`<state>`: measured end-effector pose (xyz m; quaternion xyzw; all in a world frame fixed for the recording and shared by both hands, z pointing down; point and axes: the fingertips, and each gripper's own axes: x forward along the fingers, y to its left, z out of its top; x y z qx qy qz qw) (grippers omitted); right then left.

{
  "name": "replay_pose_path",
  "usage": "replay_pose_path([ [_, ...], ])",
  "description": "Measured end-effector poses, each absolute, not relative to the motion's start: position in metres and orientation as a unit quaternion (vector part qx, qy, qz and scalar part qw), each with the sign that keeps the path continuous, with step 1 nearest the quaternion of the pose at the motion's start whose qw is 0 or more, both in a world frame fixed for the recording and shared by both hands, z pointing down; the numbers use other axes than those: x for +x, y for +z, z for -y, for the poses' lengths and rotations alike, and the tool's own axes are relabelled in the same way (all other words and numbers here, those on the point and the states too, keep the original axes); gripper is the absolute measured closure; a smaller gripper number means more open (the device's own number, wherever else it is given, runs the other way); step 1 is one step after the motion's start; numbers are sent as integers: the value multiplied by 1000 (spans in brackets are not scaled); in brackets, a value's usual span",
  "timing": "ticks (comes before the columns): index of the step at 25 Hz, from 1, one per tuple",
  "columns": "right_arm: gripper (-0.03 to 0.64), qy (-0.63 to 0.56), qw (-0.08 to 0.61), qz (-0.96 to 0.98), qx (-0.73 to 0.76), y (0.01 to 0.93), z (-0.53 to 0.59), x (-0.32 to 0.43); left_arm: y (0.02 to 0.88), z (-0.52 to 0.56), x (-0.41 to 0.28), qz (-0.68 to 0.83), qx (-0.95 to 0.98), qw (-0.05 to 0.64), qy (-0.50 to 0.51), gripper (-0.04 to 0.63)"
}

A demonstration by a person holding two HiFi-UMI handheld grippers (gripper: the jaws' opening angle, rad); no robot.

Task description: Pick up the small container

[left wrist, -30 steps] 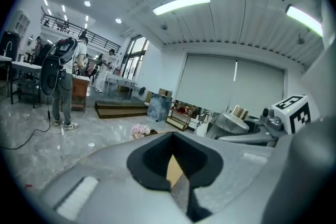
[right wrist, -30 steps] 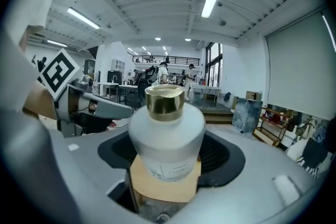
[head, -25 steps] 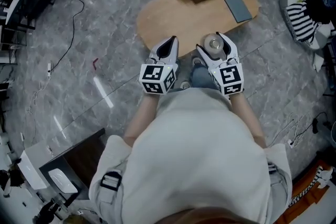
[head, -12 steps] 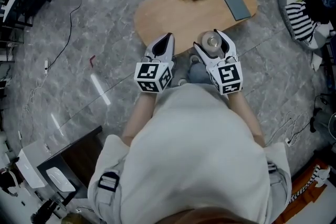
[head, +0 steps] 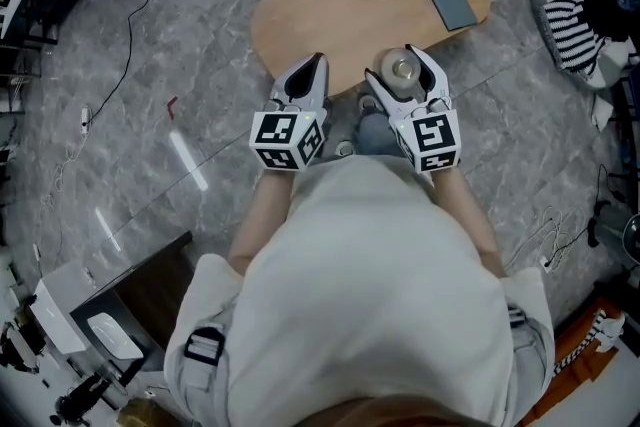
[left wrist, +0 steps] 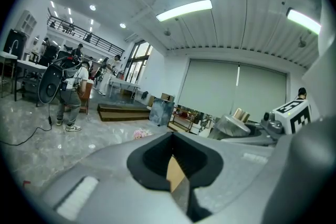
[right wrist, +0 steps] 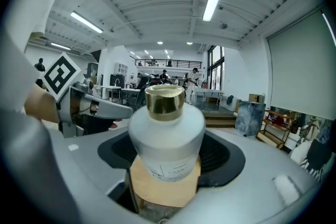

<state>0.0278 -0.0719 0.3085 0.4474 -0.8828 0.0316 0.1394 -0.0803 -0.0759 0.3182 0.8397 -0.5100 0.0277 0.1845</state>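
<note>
**A:** Right gripper [head: 397, 73] is on the container [right wrist: 167, 136]. Its own view shows the white body sitting square between the two jaws, gold cap [right wrist: 164, 99] up, and the jaws are pressed against both sides of it. That's a grasp.

**B:** Agreed. It's upright too, with no tilt that I can see. Where is it relative to the table [head: 330, 15]?

**A:** At the near edge, on the person's side. From the head view it sits right over that rim, towards the right end of the edge.

**B:** Is it up, or is it resting on the wood?

**A:** That I can't settle. The right gripper view shows a patch of wood behind and below the base, but no clear gap under it. It could be just clear of the table or just sitting on it.

**B:** And the left gripper [head: 312, 73]?

**A:** It's clenched on nothing. Its jaws are together, with only a sliver of table showing through the slit. It hangs beside the right one at the same near edge and isn't touching the container.

**B:** So how far along are we?

**A:** I'd say the reach and the grip are done. What's left, at most, is the lift itself, or confirming it by getting the base plainly off the wood while keeping the container upright. The left side has no job that I can see here.
</note>
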Motion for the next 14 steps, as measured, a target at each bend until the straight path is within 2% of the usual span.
replay_pose_path([
  [14, 282, 28, 134, 884, 447, 303, 74, 22, 317, 76, -86, 515, 837, 181, 28, 595],
])
